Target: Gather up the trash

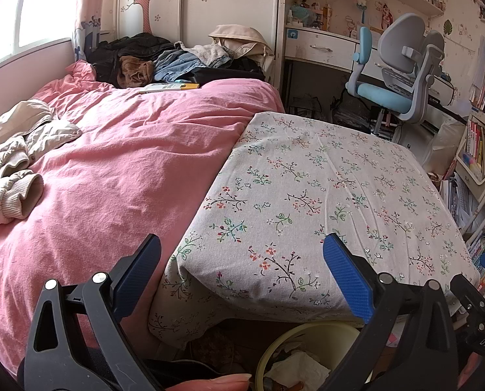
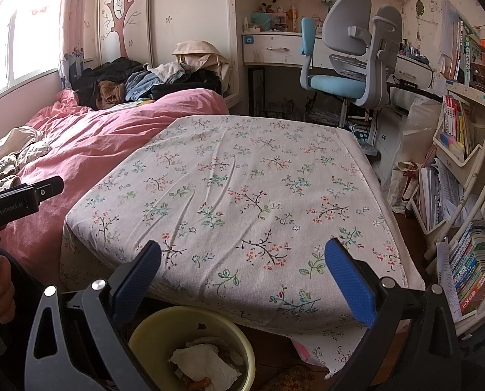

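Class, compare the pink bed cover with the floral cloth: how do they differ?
The pink bed cover is plain and rumpled, with clothes lying on it; the floral cloth is off-white with printed sprigs, lies flatter, and carries nothing. The floral cloth's near edge hangs above the yellow bin. Both are fabric coverings.

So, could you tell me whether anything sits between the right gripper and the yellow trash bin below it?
Nothing visible does: the right gripper is open over the floral-clothed table's near edge, and the bin stands open-topped just below.
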A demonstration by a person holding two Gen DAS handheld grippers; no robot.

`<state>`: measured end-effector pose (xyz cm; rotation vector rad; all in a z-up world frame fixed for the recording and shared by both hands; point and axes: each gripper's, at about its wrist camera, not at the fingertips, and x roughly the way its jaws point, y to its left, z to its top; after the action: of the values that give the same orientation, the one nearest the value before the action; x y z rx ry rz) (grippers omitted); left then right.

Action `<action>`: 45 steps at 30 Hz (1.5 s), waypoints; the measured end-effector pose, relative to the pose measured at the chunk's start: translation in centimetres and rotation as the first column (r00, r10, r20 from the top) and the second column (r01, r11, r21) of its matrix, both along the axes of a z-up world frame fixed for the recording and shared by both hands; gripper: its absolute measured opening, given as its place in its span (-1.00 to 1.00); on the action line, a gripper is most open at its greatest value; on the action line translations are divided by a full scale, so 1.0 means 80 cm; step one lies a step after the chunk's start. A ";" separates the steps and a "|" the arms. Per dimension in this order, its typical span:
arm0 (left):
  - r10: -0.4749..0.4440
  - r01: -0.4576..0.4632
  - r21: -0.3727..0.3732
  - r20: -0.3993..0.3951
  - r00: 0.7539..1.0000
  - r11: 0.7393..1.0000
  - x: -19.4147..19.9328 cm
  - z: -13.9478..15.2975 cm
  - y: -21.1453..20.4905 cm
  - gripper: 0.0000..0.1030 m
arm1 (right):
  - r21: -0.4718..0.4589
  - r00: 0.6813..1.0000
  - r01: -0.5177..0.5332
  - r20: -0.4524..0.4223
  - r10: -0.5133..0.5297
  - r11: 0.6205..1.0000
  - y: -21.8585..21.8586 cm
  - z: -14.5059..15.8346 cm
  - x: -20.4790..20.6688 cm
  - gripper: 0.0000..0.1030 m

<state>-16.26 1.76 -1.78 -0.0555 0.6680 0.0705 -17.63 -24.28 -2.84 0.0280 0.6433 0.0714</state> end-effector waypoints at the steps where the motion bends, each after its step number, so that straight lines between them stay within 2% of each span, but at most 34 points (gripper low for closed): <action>1: -0.001 0.001 0.000 0.000 1.000 1.000 0.000 0.000 0.000 0.87 | 0.000 1.000 0.000 0.000 0.000 1.000 0.000 0.000 0.000 0.88; 45: -0.012 0.012 0.004 0.003 1.000 1.000 0.005 0.003 -0.009 0.87 | -0.013 1.000 0.002 0.007 -0.002 1.000 -0.009 -0.001 -0.003 0.88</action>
<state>-15.89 1.07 -1.55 -0.0472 0.6649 0.0601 -17.87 -24.98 -2.93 0.0156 0.6368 0.0653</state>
